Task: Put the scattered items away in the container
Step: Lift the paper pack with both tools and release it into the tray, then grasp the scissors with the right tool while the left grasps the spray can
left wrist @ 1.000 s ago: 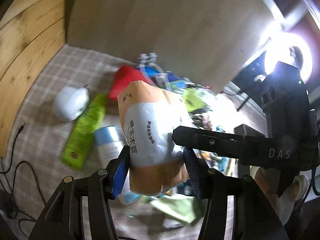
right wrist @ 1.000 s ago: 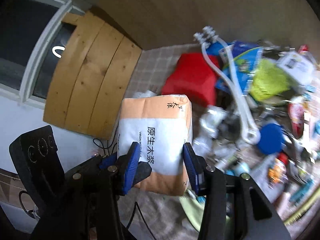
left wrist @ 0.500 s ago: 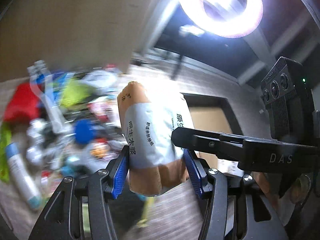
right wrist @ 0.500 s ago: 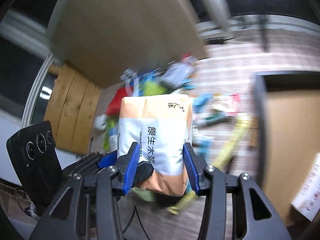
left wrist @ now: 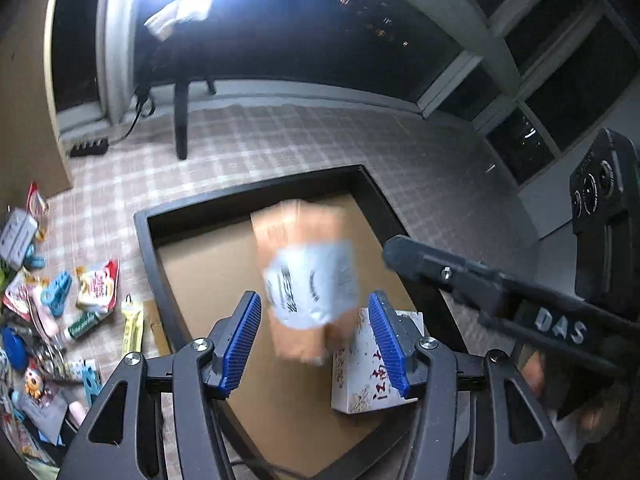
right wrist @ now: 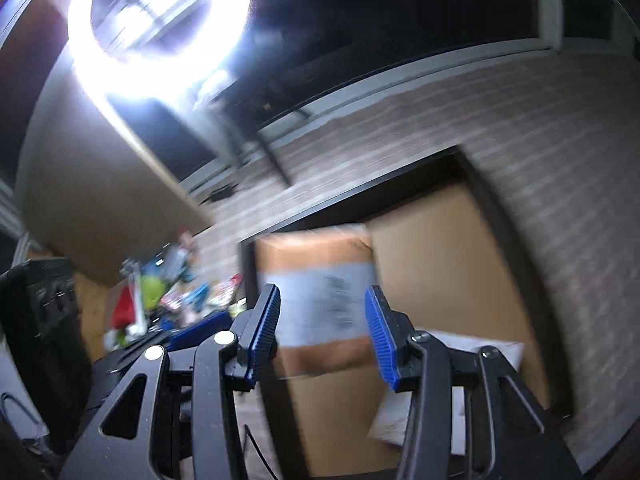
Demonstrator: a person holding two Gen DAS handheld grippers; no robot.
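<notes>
An orange and white tissue pack [left wrist: 308, 280] shows blurred in mid-air over the black-rimmed container [left wrist: 256, 196] with a cardboard floor. My left gripper [left wrist: 315, 308] is open: a narrow gap shows between each blue pad and the pack, which lies beyond the fingertips. In the right wrist view the same pack [right wrist: 320, 300] is smeared past my right gripper [right wrist: 322, 300], whose jaws stand apart without pressing on it. There the container's rim [right wrist: 360, 192] frames the pack. The right gripper's black body [left wrist: 500, 300] crosses the left view's right side.
A white box with red characters [left wrist: 360, 376] lies in the container's near corner. Several scattered packets and toys [left wrist: 60, 300] cover the plaid carpet to the left. A ring light's stand leg [left wrist: 182, 120] and a power strip [left wrist: 90, 147] sit beyond the container.
Both grippers swung from the pile of items over to the container. The tissue pack, squeezed between both pairs of pads before, now looks smaller and blurred, out past the fingertips.
</notes>
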